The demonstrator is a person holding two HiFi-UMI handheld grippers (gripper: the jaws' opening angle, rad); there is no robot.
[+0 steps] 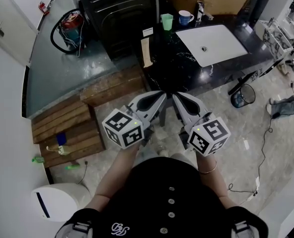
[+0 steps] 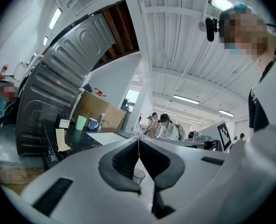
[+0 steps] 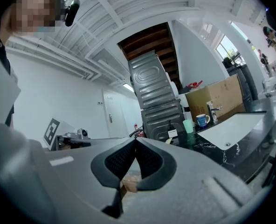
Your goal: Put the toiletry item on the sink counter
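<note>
Jaws of left gripper (image 1: 162,95) and right gripper (image 1: 177,96) closed, empty, before the table (image 1: 169,71) bearing green cup (image 1: 167,21), blue mug (image 1: 185,17), sink (image 1: 214,46).

We are looking at the sink counter (image 1: 177,63), a glossy black slab with thin white veining, sitting level and running from the dark cabinet on its left towards the right. A white rectangular basin (image 1: 211,43) with a small round drain is sitting sunk into its right half, and a chrome tap (image 1: 200,10) is standing at the back edge behind it. At the back left corner we are seeing a green plastic cup (image 1: 167,21) and a blue-and-white mug (image 1: 185,18), both standing upright, just beside each other, not touching, mug nearer the tap.
</note>
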